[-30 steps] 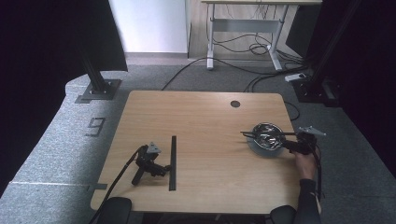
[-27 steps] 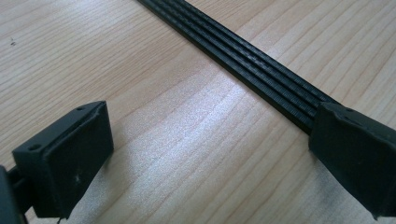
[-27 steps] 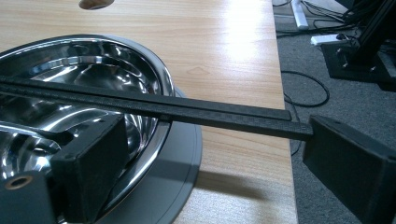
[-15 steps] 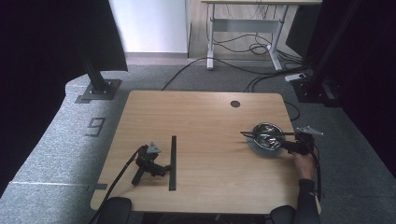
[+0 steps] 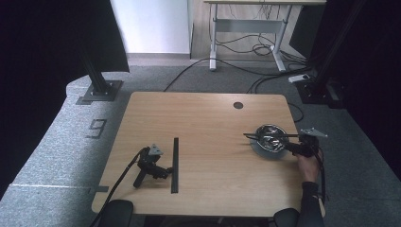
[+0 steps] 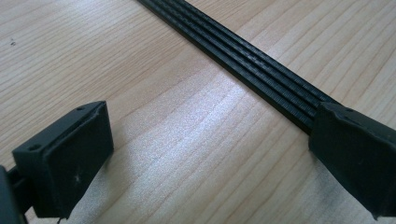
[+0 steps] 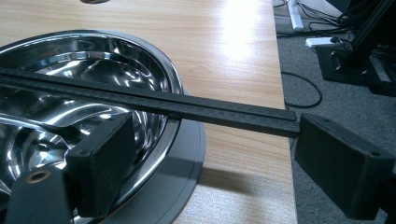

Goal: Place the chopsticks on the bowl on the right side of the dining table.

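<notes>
With the black strip [image 7: 154,105] laid across the steel bowl [image 5: 270,137] near the counter's [image 5: 208,123] right edge, the right claw [image 5: 294,147] is seen apart (jaws just closing slightly, nothing pinched), so a release is judged.

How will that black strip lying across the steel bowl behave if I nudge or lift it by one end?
Probably stiff: the black strip spans the steel bowl without sagging. It looks thin and light, so likely easy to lift. Resting on a smooth, rounded rim, it may slide or pivot off when nudged.
</notes>
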{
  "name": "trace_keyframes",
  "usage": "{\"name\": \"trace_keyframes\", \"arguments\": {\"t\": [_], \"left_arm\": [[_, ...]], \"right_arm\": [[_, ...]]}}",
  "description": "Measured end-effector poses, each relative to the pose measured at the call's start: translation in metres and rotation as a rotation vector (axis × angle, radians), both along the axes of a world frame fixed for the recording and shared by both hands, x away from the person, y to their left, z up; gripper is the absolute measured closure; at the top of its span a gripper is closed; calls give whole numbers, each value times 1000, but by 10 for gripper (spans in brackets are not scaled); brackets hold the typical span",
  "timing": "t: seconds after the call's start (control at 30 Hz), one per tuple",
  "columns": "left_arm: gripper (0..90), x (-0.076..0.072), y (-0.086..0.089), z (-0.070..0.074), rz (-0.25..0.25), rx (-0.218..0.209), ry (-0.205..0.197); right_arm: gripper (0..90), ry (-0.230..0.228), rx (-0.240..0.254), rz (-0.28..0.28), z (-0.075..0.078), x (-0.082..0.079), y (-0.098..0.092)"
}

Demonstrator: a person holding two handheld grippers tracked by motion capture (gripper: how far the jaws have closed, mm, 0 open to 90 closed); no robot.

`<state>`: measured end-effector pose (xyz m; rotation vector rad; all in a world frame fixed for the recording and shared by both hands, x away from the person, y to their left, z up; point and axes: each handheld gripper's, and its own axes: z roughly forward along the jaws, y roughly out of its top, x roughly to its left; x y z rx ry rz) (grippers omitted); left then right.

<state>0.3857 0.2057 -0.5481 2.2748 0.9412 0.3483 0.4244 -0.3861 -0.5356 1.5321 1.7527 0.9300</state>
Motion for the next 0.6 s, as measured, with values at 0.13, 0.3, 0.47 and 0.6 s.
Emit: {"name": "trace_keyframes", "arguments": {"t": [0.13, 0.3, 0.47, 0.6], "left_arm": [[0, 0, 0, 0, 0, 1, 0], [0, 0, 0, 0, 1, 1, 0], [0, 0, 0, 0, 1, 1, 0], [0, 0, 0, 0, 0, 1, 0]], "right_arm": [[123, 2, 0, 6, 0, 0, 0], [123, 5, 1, 8, -1, 1, 0], [123, 4, 1, 9, -1, 0, 0], [122, 7, 2, 11, 0, 0, 0]]}}
